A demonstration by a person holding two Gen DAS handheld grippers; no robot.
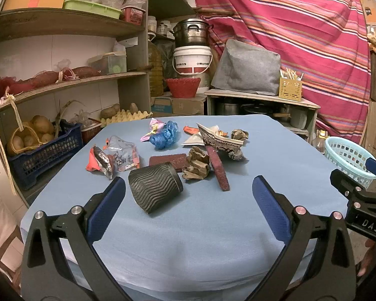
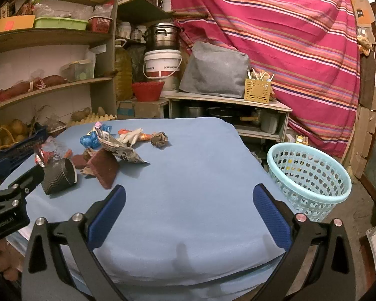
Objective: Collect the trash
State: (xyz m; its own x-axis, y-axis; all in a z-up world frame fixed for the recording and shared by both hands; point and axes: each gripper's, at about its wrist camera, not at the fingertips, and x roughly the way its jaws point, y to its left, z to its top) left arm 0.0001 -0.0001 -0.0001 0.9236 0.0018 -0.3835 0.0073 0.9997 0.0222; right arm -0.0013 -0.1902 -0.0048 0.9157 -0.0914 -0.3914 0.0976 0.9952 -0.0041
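Trash lies on a blue-covered table (image 1: 188, 225): a black ribbed paper cup (image 1: 154, 186) on its side, crumpled brown paper (image 1: 196, 164), a red scouring pad (image 1: 216, 168), a foil snack wrapper (image 1: 100, 163), a clear plastic wrapper (image 1: 122, 154), a blue plastic ball (image 1: 165, 134) and a torn printed carton (image 1: 219, 140). My left gripper (image 1: 188, 193) is open and empty, just short of the cup. My right gripper (image 2: 188, 200) is open and empty over bare cloth, right of the pile; the cup (image 2: 59, 175) lies to its left. A light blue basket (image 2: 309, 178) stands right of the table.
Wooden shelves (image 1: 62, 82) with potatoes and crates stand to the left. A low shelf (image 1: 260, 97) with pots, a grey cover and a yellow holder stands behind the table. A striped red cloth (image 1: 300, 37) hangs at the back right.
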